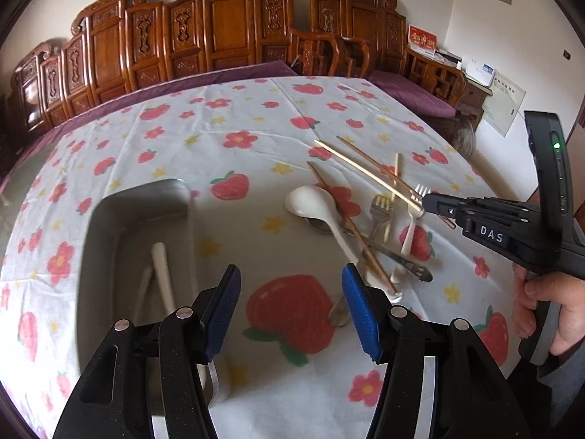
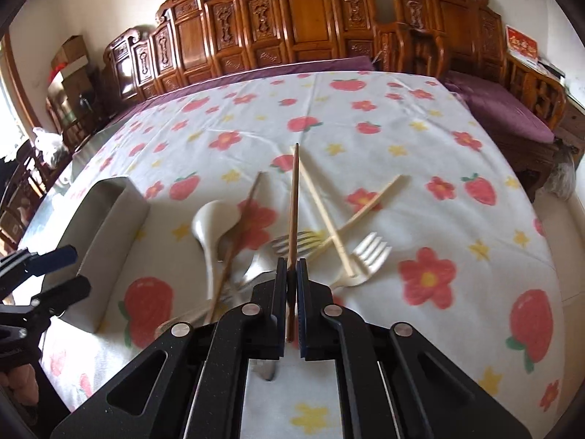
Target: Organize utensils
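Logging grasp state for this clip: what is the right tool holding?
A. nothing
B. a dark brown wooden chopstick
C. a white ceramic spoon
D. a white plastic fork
B: the right tool is shut on the dark brown wooden chopstick, which runs forward from between its pads.

Soft daylight, fisheye-warped (utensils blurred).

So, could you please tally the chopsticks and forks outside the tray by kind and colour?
Brown chopsticks: 2, one in the right gripper
Pale chopsticks: 2
Metal fork: 1
White fork: 1
Total: 6
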The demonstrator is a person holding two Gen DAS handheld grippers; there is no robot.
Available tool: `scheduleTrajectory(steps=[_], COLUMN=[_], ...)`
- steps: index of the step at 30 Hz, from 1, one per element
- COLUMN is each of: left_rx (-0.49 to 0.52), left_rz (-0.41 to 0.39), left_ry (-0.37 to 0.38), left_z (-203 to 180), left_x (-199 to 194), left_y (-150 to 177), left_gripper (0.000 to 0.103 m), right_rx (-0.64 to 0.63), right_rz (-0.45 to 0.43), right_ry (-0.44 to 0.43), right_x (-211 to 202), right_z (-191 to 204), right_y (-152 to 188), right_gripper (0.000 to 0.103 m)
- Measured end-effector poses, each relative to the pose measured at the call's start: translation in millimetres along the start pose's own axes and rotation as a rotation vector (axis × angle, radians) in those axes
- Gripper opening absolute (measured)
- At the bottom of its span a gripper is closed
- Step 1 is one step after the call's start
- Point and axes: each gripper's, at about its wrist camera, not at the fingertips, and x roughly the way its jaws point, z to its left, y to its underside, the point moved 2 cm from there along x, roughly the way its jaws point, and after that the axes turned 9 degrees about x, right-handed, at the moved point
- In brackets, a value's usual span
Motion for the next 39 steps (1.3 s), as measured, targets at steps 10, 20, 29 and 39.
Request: scheduleTrajectory(steps=[10,20,29,39], left_rx=[0.031,-0.008,-0.031,-0.05], left_rz=[0.059,0.125,0.165,0.16], left_ry=[0.028,0.086,0.101,0.098], left_z=[-36.7,-47.2,-54.0,-48.6], left_x=[45.7,80.9,95.7,96.0], left_y=[-21.1,-28.0,-28.4,-27.2], left_gripper=[0.049,0.02,0.016,0.004], right_rx=[0.037,0.049,0.043,0.034], right_rz=[-0.013,-0.018,-0.02,-0.017], right_ry=[-0.022,-0.041,-0.046,-0.044], right_x=[-3.0,-3.2,-2.9,-4.3], right_z=[-19.8,-21.0,-16.5,-13.2], right_y=[-8.8,-11.8,-12.1,-10.8], right_gripper=[0.006,0.006,0.006,0.006])
